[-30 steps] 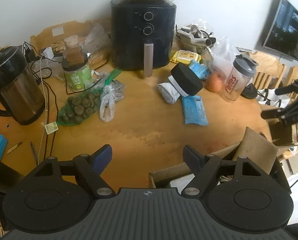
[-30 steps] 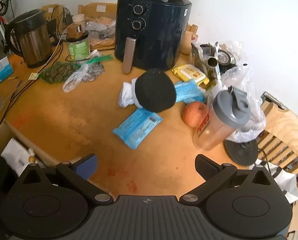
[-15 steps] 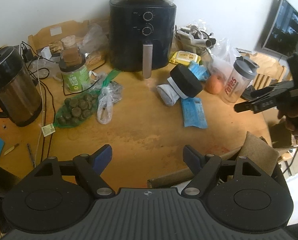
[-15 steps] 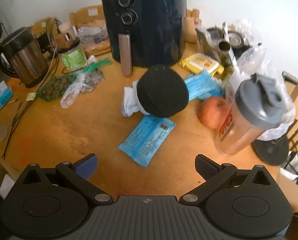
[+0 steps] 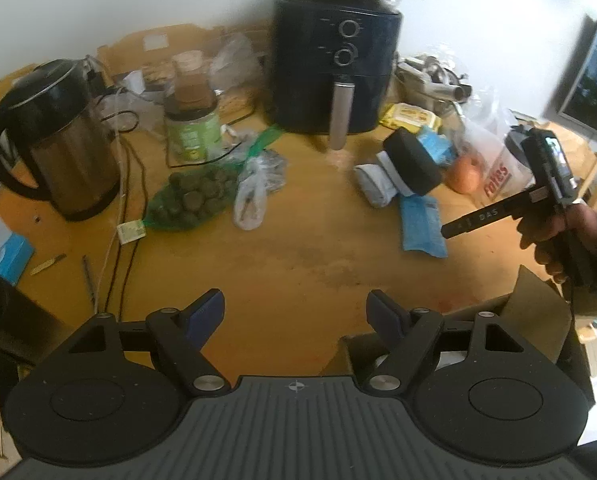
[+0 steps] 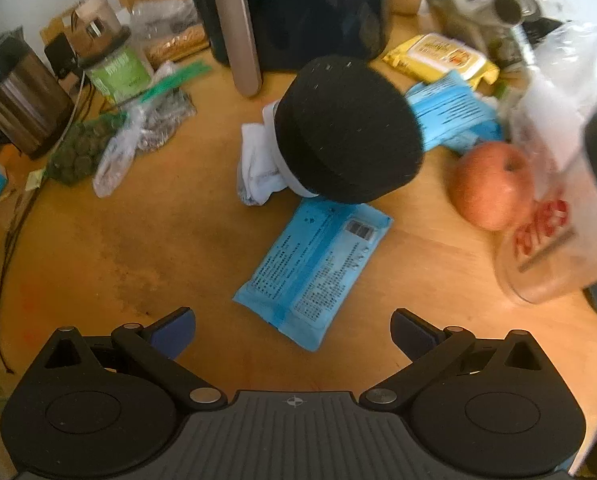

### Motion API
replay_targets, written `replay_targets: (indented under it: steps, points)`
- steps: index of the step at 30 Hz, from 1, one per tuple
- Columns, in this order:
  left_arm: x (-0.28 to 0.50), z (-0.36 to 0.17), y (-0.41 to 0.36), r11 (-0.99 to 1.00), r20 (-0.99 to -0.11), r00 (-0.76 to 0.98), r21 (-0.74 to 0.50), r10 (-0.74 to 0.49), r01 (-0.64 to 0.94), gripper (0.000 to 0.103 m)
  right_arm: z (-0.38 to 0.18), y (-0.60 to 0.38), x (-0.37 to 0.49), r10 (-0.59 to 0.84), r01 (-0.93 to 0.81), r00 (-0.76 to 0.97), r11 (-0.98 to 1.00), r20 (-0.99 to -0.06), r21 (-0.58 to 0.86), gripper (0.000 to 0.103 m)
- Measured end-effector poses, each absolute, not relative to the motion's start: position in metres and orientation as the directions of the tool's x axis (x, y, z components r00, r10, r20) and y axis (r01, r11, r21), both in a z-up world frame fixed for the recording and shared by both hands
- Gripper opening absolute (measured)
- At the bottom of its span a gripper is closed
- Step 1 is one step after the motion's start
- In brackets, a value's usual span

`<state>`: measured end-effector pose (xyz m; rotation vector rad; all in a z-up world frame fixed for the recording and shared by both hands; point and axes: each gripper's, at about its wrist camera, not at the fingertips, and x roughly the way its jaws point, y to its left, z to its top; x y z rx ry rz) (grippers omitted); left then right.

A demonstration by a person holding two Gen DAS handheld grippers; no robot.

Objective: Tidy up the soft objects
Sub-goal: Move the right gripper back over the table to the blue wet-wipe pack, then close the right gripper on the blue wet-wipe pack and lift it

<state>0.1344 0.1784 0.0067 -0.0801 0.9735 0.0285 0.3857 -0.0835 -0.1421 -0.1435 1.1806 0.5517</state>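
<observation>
A blue soft pack (image 6: 314, 264) lies flat on the wooden table (image 6: 138, 240), just ahead of my right gripper (image 6: 292, 322), which is open with nothing between its fingers. Behind the pack a round black foam piece (image 6: 346, 128) with a white band leans on a crumpled white cloth (image 6: 256, 164). A second blue pack (image 6: 454, 112) and a yellow pack (image 6: 438, 56) lie further back. In the left wrist view my left gripper (image 5: 294, 306) hangs open and empty over the table's near edge. There a hand (image 5: 558, 232) holds the right gripper's fingers (image 5: 482, 216) above the blue pack (image 5: 422, 224).
A black air fryer (image 5: 334, 68), a steel kettle (image 5: 58, 140), a green jar (image 5: 192, 132) and a net bag of dark balls (image 5: 194, 200) stand at the back and left. An apple (image 6: 492, 184) and a shaker bottle (image 6: 558, 232) crowd the right. A cardboard box (image 5: 530, 312) sits near right.
My right gripper has dropped and moved in over the table, so the blue pack and black foam piece now loom close. The left gripper has barely moved.
</observation>
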Motion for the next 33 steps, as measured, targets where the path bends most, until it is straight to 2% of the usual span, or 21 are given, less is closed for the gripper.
replay_targets:
  steps: [8, 14, 20, 27, 33]
  points:
    - [0.123, 0.006, 0.197, 0.988, -0.835, 0.549, -0.052, 0.036, -0.144, 0.078, -0.176, -0.06, 0.411, 0.32, -0.427, 0.241, 0.883, -0.916, 0.196, 0.103]
    - [0.113, 0.005, 0.207, 0.98, -0.842, 0.535, -0.046, 0.066, -0.194, 0.078, -0.201, -0.05, 0.43, 0.243, -0.333, 0.279, 0.932, -0.929, 0.144, 0.103]
    - [0.107, 0.003, 0.214, 0.973, -0.851, 0.519, -0.044, 0.083, -0.228, 0.078, -0.216, -0.039, 0.431, 0.167, -0.357, 0.303, 0.933, -0.938, 0.051, 0.102]
    - [0.11, 0.0, 0.211, 0.976, -0.855, 0.513, -0.043, 0.073, -0.212, 0.078, -0.209, -0.051, 0.426, 0.153, -0.391, 0.303, 0.92, -0.941, 0.024, 0.083]
    - [0.115, -0.002, 0.207, 0.98, -0.854, 0.516, -0.047, 0.062, -0.196, 0.078, -0.206, -0.062, 0.425, 0.169, -0.398, 0.303, 0.917, -0.938, 0.037, 0.08]
